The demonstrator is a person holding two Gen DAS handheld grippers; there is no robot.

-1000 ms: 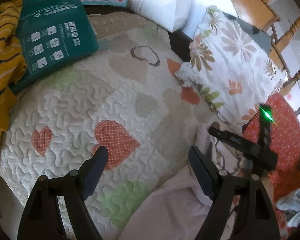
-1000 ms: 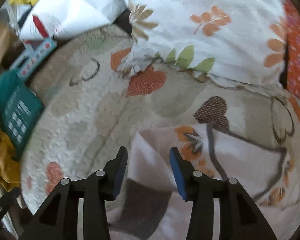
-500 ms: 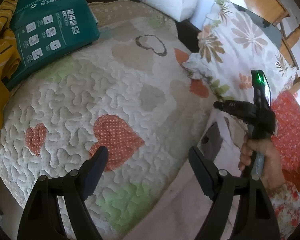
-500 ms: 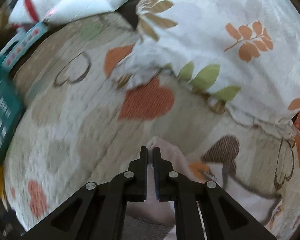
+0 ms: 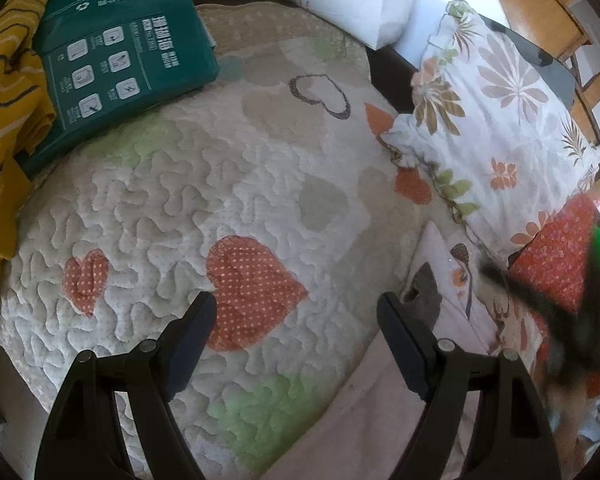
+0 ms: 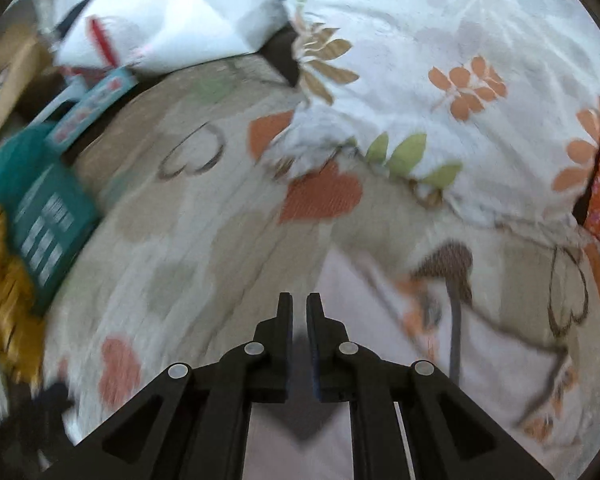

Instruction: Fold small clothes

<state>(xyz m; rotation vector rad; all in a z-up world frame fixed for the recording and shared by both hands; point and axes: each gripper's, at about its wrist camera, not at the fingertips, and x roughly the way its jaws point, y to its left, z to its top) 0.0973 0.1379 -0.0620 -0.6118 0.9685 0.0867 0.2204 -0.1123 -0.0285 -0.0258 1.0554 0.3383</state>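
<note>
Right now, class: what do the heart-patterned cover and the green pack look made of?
Heart-patterned cover: quilted cloth, matte; wavy stitch lines puff its surface, likely cotton with padding.
Green pack: probably plastic film, smooth with a slight sheen; printed white icons and soft creases.

Your left claw [image 5: 292, 344], matte black arms, dark blue pads, round silver pivot screws, your right claw [image 6: 299, 320], same black frame, triangular cut-outs, blue-lined fingers

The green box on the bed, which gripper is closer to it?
Left. The left gripper hovers nearer the green box; the right gripper is farther away, over the pink garment.
</note>
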